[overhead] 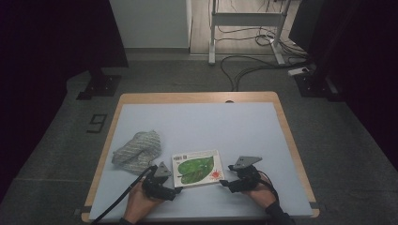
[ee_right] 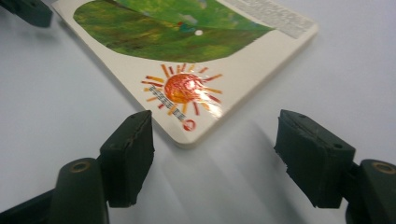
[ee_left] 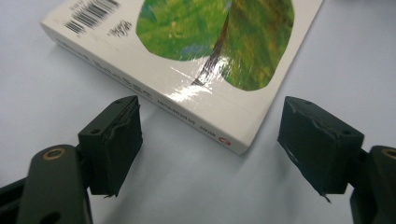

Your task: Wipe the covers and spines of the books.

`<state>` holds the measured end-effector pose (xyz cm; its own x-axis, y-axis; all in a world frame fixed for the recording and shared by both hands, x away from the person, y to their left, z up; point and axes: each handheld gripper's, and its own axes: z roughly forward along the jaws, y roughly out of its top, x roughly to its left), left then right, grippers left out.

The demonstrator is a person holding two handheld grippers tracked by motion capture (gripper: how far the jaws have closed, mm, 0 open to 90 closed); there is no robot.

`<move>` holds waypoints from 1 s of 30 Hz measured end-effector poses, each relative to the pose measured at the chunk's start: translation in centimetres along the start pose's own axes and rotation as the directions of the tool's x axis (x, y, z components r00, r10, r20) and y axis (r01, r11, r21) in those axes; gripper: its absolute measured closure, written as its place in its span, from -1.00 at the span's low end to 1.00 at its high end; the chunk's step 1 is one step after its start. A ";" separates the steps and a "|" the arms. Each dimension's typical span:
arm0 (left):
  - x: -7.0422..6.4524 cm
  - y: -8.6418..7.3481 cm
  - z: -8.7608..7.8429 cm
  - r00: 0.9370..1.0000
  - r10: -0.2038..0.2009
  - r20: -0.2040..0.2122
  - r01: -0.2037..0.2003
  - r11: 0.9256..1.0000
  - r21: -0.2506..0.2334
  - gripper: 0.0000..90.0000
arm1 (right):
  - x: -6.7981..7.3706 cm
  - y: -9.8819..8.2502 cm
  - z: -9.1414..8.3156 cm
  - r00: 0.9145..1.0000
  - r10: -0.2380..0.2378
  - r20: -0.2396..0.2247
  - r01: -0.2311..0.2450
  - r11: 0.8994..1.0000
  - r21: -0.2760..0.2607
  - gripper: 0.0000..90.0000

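A thin book (overhead: 197, 167) with a green leaf on its cover lies flat on the pale blue surface (overhead: 225, 126), near the front edge, between the two hands. The left gripper (overhead: 174, 190) sits at the book's near left corner, its fingers (ee_left: 114, 140) apart with the spine corner just ahead of the gap and nothing between them. The right gripper (overhead: 224, 183) faces the near right corner, the one with the orange sun; its fingers (ee_right: 130, 154) are also apart and touch nothing.

The work looks like getting hold of the book from both sides. Because it lies flush on the surface, I'd judge the best approach is to bring each lower finger in low and level so it slides under the corner instead of shoving the book away; two pushes from opposite sides should about balance.

A crumpled striped cloth (overhead: 137, 151) lies just beyond the left gripper, apart from the book, so a leftward swing could catch it. Farther back and to the right the surface is open. The front edge is close behind both hands.
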<state>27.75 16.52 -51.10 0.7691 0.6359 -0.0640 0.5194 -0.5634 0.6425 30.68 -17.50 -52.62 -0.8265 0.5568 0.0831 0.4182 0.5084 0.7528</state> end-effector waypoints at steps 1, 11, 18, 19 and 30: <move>0.1 0.0 -0.2 1.000 -0.001 -0.003 0.001 1.000 -0.002 -0.52 | -0.2 -0.1 -0.3 1.000 0.000 0.009 0.000 1.000 -0.001 -0.41; 2.1 0.6 -2.7 0.999 -0.010 -0.047 0.007 0.998 -0.064 -0.63 | -3.4 -0.7 -2.7 0.989 0.051 0.136 -0.049 0.999 -0.014 -0.72; 3.8 0.8 -3.9 0.995 -0.010 -0.099 0.005 0.999 -0.049 -0.75 | -5.5 -1.7 -2.8 0.972 0.100 0.211 -0.104 0.995 0.005 -1.00; 4.0 0.8 -4.0 0.995 -0.009 -0.103 0.003 0.999 -0.054 -0.77 | -5.7 -1.9 -2.8 0.970 0.105 0.221 -0.109 0.994 0.006 -1.00; 6.7 1.2 -4.4 0.994 -0.051 -0.099 0.047 0.998 -0.036 -0.97 | -6.2 -2.7 -2.2 0.958 0.129 0.257 -0.139 0.990 0.022 -1.00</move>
<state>31.85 22.44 -47.41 0.7013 0.7126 -0.0209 0.5414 -0.5133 0.6659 33.78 -23.80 -53.73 -0.6412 0.7673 0.0089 0.5370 0.4404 0.7195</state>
